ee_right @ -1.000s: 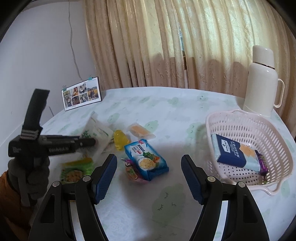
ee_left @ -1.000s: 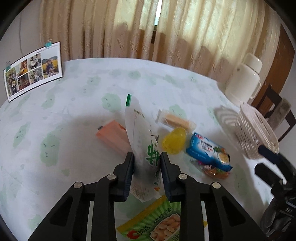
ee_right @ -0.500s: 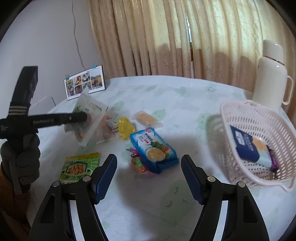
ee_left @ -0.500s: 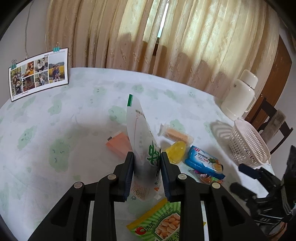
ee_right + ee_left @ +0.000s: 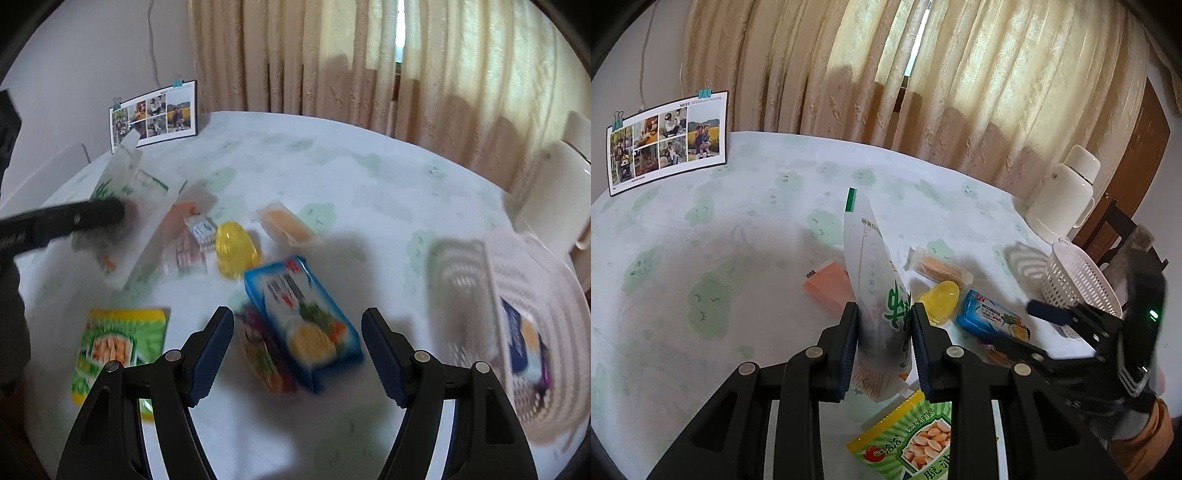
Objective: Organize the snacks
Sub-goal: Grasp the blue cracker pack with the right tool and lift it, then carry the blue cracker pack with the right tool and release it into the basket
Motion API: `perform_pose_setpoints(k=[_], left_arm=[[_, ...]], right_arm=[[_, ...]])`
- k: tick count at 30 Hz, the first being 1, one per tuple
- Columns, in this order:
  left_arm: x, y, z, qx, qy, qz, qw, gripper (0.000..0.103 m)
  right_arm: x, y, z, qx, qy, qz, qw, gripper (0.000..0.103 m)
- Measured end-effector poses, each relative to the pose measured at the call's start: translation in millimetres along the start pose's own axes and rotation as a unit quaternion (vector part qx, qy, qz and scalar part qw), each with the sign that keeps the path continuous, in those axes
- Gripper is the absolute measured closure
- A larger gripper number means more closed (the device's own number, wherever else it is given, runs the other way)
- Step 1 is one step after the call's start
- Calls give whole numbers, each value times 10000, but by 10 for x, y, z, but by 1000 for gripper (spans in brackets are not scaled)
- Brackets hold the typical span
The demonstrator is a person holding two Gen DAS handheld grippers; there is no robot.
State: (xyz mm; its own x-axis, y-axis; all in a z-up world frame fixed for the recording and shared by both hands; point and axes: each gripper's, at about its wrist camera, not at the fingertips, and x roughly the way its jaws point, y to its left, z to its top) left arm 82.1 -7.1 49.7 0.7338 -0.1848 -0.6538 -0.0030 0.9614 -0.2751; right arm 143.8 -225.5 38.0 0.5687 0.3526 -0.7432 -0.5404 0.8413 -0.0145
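Observation:
My left gripper [image 5: 884, 325] is shut on a white snack bag with green print [image 5: 877, 291] and holds it upright above the table; the bag also shows in the right wrist view [image 5: 125, 210]. My right gripper [image 5: 297, 328] is open and empty, low over a blue noodle packet [image 5: 303, 317] that lies on a small colourful packet [image 5: 262, 354]. On the table lie a yellow jelly cup [image 5: 234, 247], a clear-wrapped orange cake [image 5: 288, 227], a pink packet [image 5: 829, 286] and a green peanut bag [image 5: 114, 347]. The pink basket [image 5: 546, 332] at right holds a dark blue packet [image 5: 524, 339].
A white thermos [image 5: 1062, 199] stands at the back right of the round table [image 5: 720, 229]. A photo card [image 5: 666, 142] leans against the wall at the back left. Curtains hang behind. A dark chair [image 5: 1123, 229] stands beyond the basket.
My left gripper has lifted the white bag higher off the table. My right gripper has swung left and down toward the blue noodle packet, staying open; its view is blurred by motion.

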Motion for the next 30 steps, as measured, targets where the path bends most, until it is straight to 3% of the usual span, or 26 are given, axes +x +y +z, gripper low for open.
perform_pose_setpoints(k=[8,12,17,30], left_arm=[[32,37,5,-54,52,-34,10000,78],[35,23,-4,-24,55,-40,10000,78],[55,6,-19,-20,73,-23,10000,78],[100,-46,-47,85,132,-12,9999,78]], right_arm=[[438,-35,108,103,492,-73,9987,31],[419,-57,67,168,417,-20,9990,44],[309,-69,-9,405,199,235,9987,56],[-342,-235,5,1065,-924,530,9886,57]])
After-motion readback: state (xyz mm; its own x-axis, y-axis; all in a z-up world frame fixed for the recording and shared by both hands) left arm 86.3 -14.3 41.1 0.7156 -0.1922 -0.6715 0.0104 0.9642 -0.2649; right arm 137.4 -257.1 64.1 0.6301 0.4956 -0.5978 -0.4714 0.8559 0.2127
